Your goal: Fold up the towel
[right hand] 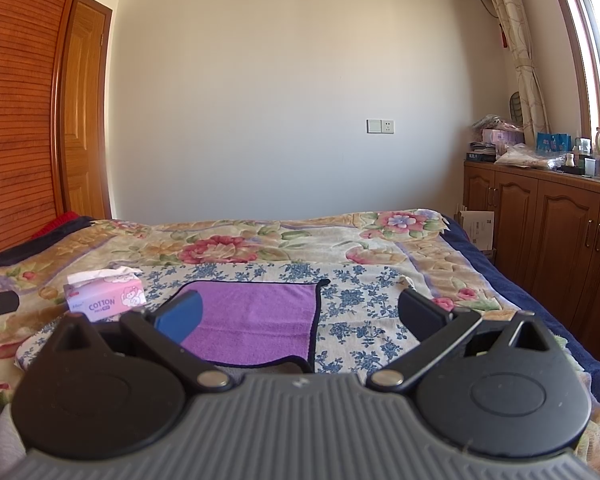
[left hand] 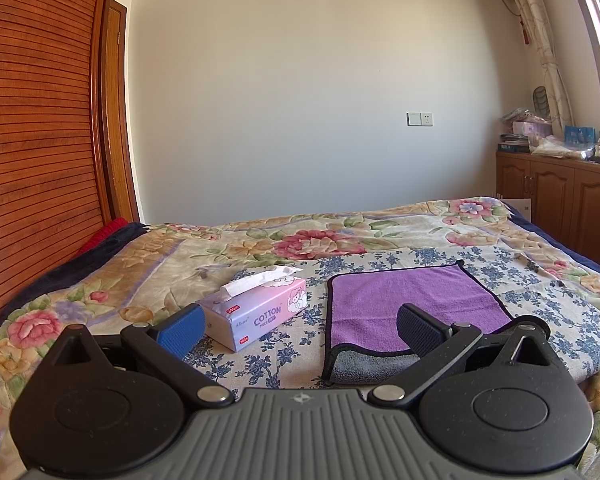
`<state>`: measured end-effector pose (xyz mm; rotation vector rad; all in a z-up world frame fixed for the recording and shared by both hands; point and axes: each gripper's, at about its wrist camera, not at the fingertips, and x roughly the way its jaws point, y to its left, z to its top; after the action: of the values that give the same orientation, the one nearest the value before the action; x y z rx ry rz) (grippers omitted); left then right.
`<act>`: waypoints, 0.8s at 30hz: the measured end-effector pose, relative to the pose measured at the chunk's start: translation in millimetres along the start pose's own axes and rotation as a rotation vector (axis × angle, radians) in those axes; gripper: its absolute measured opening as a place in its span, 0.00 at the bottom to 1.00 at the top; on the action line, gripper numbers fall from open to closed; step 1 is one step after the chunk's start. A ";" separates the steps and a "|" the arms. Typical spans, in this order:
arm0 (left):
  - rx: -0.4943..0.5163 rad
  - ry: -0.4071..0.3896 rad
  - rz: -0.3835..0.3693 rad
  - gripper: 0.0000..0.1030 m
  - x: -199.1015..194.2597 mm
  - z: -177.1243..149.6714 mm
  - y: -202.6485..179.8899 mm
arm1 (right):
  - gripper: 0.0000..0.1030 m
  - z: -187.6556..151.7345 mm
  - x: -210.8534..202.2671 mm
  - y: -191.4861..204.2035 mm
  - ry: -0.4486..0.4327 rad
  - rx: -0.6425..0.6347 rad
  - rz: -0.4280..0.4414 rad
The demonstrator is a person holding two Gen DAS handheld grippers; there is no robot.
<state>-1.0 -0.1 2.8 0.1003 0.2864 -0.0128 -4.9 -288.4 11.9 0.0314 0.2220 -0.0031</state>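
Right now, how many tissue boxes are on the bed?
1. The tissue box sits on the bed, just left of the purple towel. More could be hidden behind the grippers.

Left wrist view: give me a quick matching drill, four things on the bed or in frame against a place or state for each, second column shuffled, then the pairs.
Things:
1. purple towel
2. tissue box
3. left gripper
4. bedspread

Places or states:
A. floral, spread under everything
B. open, holding nothing
C. lying flat, near edge flipped to show grey underside
D. left of the towel, a tissue sticking out

Pairs: 1-C, 2-D, 3-B, 4-A
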 end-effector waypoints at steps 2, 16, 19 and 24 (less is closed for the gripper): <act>0.001 0.001 0.000 1.00 0.1 0.1 0.0 | 1.00 0.0 0.1 -0.2 0.000 0.000 -0.001; -0.001 0.000 0.000 1.00 -0.1 0.2 0.0 | 1.00 -0.6 0.7 0.5 0.001 0.000 -0.003; 0.001 0.000 0.000 1.00 0.0 -0.1 -0.1 | 1.00 1.0 0.9 -0.3 0.001 -0.001 -0.003; 0.001 0.000 0.000 1.00 0.0 0.0 -0.2 | 1.00 0.9 0.9 -0.1 0.001 0.000 -0.003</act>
<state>-1.0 -0.2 2.7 0.1009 0.2863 -0.0127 -3.8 -288.5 12.6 0.0306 0.2231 -0.0063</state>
